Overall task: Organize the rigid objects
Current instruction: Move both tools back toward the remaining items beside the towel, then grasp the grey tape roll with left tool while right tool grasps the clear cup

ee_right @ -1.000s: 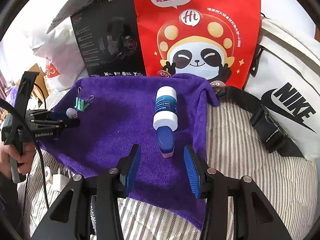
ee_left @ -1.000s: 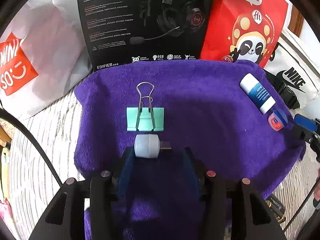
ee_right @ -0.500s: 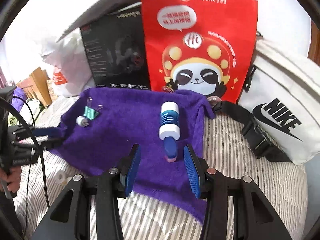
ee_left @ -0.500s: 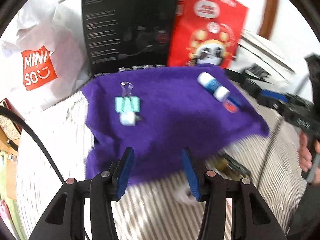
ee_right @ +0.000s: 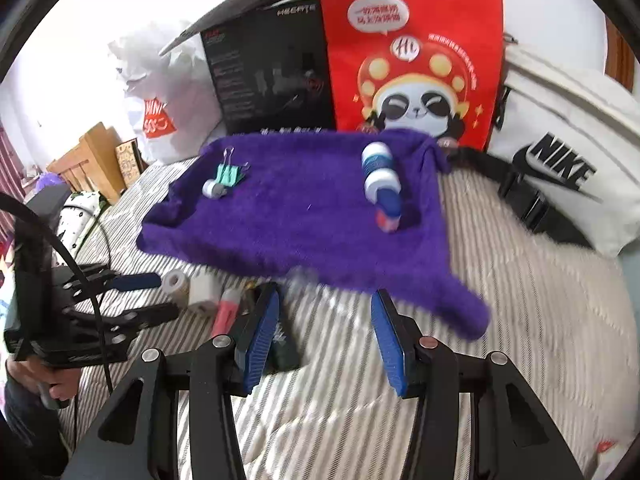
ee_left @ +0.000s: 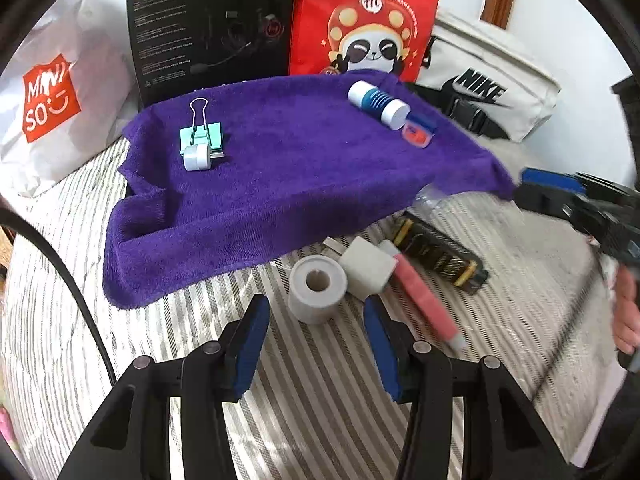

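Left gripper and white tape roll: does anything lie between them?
Nothing: in the left wrist view only bare striped bedding separates the open left gripper from the white tape roll.

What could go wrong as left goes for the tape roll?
1. The tape roll touches the white block; closing the open left gripper may nudge both.
2. The roll could spin away on the striped sheet.
3. The right gripper hovers near the same pile; the two could collide.
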`<state>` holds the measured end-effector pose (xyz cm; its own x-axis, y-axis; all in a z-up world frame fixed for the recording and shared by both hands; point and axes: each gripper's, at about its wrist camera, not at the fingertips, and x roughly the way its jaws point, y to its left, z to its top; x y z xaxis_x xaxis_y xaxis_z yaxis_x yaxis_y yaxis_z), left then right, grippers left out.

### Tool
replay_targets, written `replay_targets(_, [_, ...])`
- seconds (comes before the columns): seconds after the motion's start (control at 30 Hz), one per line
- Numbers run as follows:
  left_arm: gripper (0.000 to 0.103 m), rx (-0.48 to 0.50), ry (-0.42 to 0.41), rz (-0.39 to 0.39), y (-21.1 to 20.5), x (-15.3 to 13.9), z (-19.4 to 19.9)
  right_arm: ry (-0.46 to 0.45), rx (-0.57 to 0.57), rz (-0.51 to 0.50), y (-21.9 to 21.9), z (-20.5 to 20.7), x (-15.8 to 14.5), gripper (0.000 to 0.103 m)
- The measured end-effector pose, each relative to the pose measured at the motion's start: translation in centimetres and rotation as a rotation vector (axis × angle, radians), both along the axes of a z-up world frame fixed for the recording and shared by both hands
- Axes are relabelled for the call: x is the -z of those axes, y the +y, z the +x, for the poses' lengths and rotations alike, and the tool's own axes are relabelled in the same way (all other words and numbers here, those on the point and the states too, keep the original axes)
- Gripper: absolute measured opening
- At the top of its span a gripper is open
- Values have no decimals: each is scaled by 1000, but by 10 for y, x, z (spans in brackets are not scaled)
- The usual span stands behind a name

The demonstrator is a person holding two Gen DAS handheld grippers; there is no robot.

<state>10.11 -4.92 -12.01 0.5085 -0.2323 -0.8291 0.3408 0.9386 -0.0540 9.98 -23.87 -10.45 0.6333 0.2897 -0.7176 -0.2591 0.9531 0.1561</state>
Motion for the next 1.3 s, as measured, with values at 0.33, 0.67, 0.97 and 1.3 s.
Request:
replay_targets(0.33, [32, -11, -18, 24, -4, 9, 11, 41, -65, -33, 18, -13, 19, 48])
replay_targets(0.67, [28, -39, -16, 33, 7, 6, 4, 87, 24, 16, 15, 28, 35, 48])
replay_targets(0.97, [28, -70, -33, 10, 17, 8, -2, 81, 44, 2, 36, 45, 37, 48])
replay_targets(1.3, [28, -60, -45, 19, 16, 9, -4, 90, 69, -76, 46, 53, 49, 28])
